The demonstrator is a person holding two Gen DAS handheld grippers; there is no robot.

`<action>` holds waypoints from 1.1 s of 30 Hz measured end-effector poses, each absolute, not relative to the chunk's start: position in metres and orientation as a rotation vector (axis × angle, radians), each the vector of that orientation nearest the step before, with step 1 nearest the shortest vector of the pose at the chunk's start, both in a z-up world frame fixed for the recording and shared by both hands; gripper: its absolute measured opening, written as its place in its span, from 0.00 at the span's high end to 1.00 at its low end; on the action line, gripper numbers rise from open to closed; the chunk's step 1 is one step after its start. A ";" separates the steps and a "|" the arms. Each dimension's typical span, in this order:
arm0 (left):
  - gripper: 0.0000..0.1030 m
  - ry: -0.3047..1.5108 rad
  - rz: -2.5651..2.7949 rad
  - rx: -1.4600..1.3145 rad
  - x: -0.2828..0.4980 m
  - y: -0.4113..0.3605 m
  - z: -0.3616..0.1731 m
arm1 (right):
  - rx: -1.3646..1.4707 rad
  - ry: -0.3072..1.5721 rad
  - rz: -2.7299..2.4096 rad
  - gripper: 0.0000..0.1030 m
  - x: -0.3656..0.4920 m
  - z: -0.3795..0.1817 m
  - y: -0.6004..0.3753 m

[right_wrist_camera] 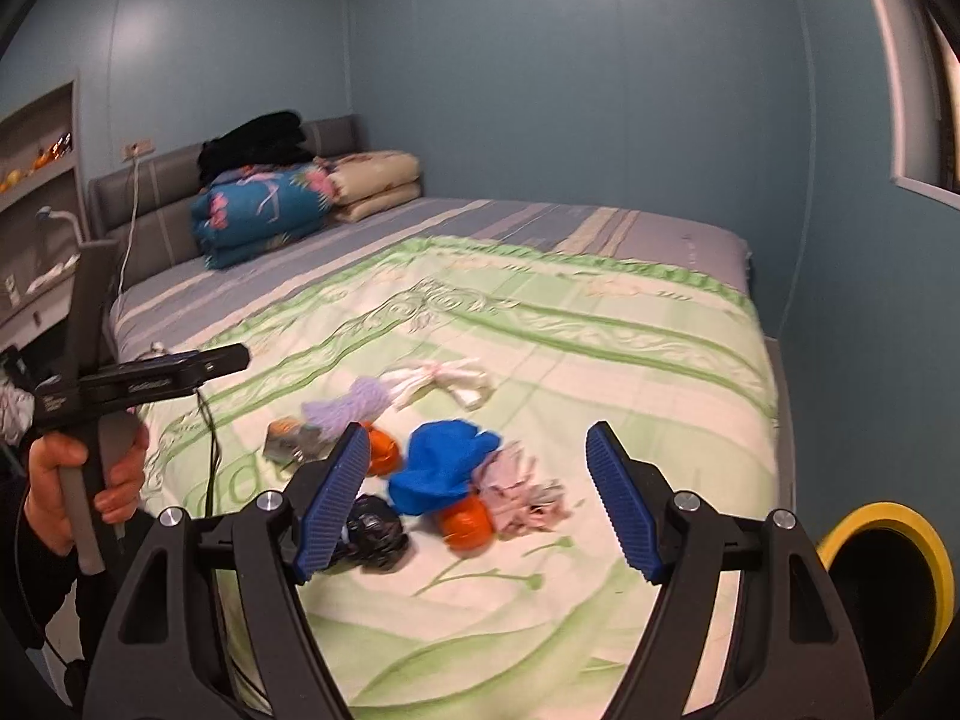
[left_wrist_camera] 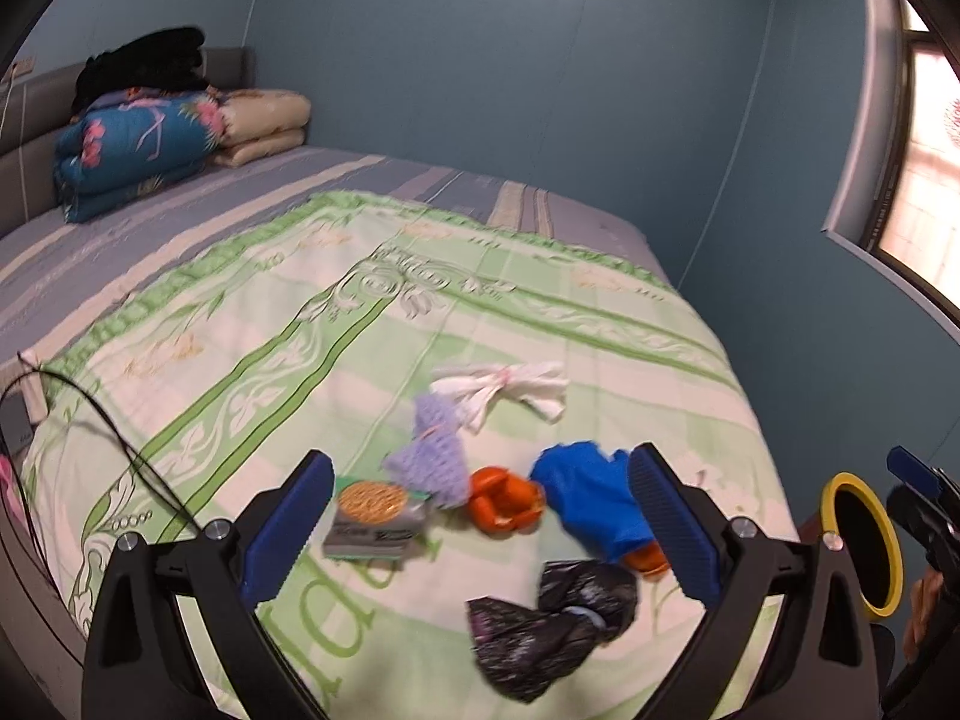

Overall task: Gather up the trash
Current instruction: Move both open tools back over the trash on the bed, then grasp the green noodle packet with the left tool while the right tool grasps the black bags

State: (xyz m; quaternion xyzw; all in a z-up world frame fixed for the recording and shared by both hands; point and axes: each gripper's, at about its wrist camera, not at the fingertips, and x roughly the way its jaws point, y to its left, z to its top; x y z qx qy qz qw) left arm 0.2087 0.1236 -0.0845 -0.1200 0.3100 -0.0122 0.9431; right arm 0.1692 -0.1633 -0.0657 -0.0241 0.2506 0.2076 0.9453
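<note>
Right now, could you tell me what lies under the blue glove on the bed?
An orange piece pokes out from under the blue glove, and pinkish crumpled paper lies against its edge. Whatever else the glove covers cannot be seen.

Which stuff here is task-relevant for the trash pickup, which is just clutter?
Job:
black bag
blue scrap
orange peel
purple netting
white bag
cookie packet
yellow-rimmed bin

Lying about:
folded quilts
black clothes
black cable

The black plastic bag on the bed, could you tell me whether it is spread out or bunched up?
Bunched up: the black plastic bag lies crumpled in a tight wad on the green quilt, near the bed's front edge.
</note>
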 end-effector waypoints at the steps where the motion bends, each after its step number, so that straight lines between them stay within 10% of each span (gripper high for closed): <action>1: 0.08 0.639 -0.019 -0.248 0.209 0.127 -0.088 | -0.054 0.518 0.433 0.31 0.170 -0.069 -0.159; 33: 0.08 0.901 0.008 -0.175 0.266 0.153 -0.184 | -0.138 0.859 0.645 0.32 0.235 -0.200 -0.057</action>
